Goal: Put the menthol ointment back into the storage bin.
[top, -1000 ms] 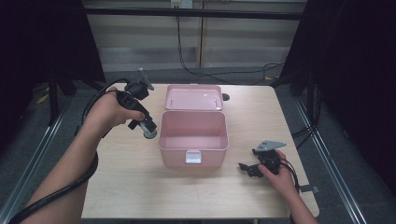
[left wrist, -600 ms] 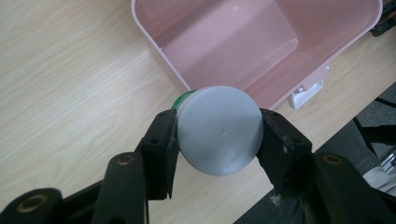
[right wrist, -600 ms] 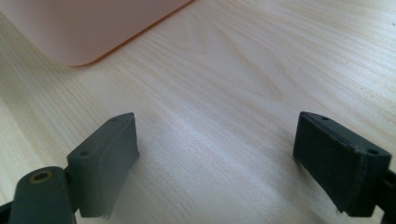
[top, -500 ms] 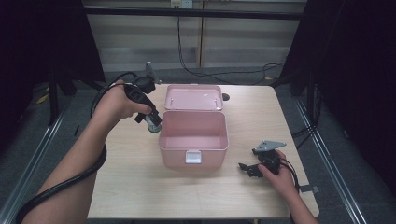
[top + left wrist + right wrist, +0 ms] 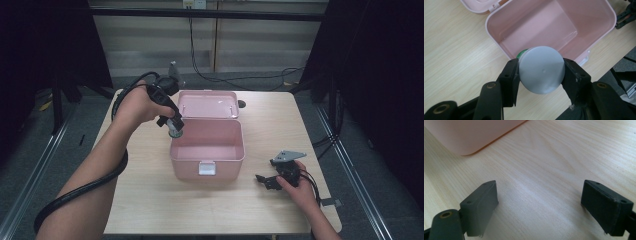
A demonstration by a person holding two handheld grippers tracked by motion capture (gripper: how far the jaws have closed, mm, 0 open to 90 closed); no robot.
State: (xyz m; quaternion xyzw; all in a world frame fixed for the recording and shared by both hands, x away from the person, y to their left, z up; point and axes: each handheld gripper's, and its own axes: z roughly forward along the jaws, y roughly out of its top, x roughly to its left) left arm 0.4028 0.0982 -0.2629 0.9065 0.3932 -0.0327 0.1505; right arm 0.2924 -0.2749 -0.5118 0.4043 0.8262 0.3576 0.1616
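Over box (image 5: 207, 150) rim, left gripper (image 5: 541, 72) clamps jar (image 5: 541, 69); right gripper (image 5: 540, 207) apart, idle; next: lower, release inside.

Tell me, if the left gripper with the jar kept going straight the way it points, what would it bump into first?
Probably the pink box. The left gripper holds the grey-lidded jar right over the box's near rim, so the jar might clip that rim or go on to the box's floor; depth is hard to judge.
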